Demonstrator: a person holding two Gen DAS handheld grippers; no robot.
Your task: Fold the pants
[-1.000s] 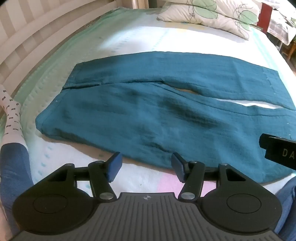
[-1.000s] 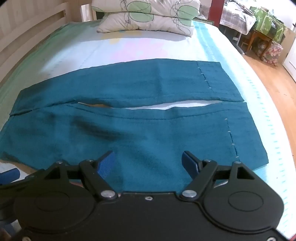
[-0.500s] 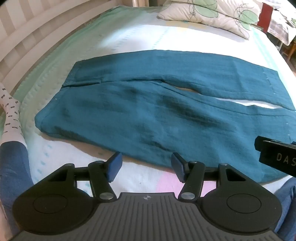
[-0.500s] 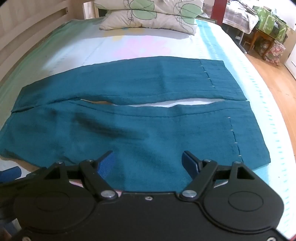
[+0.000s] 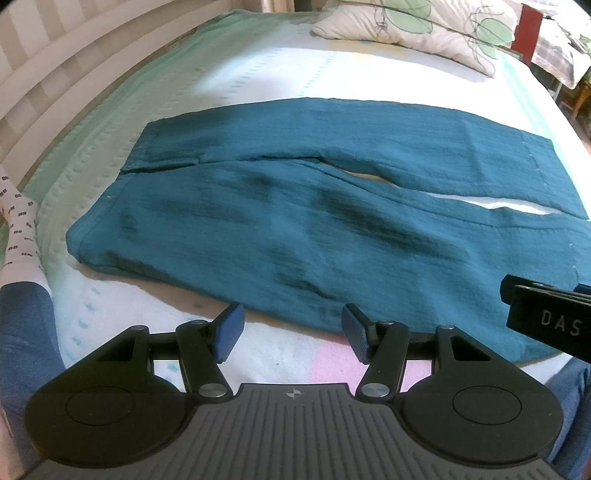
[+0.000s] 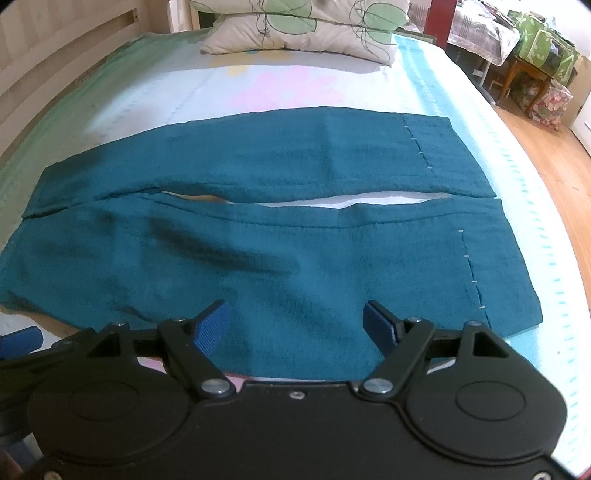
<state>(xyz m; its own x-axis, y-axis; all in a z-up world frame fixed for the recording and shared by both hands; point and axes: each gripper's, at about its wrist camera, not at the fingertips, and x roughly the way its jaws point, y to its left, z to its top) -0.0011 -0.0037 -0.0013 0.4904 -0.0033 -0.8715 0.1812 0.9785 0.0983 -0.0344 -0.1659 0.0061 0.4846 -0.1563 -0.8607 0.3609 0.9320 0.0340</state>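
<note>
Teal pants (image 5: pixel 314 221) lie flat and spread on the bed (image 5: pixel 258 74), waistband toward the left, both legs running right and parted by a narrow gap where the sheet shows. No fold made yet, judging from the layout.

Left hand-held gripper (image 5: pixel 291 326) hovers just off the near edge of the pants, about at the thigh or hip of the near leg; its blue pads (image 5: pixel 229 326) are spread apart, nothing between them. The pads sit over bare sheet, right beside the cloth edge, not touching it as far as can be told.

Right hand-held gripper (image 6: pixel 297 325) is over the near leg further toward the hem (image 6: pixel 476 280), jaws wide apart, empty. Cloth shows between the pads, but it appears to be below them, not pinched.

Likely reason for the placement: two grip points spaced along the near leg's outer edge, so that leg can be lifted evenly and laid over the far leg (image 6: pixel 258 155) lengthwise. The open jaws suit a scoop under the edge.

The cloth looks thin and wrinkly, so it may sag or bunch between the grips. The left grip sits short of the waistband, so the corner there may lag.

Pillows (image 6: pixel 303 33) at the head of the bed are well apart from the work.
</note>
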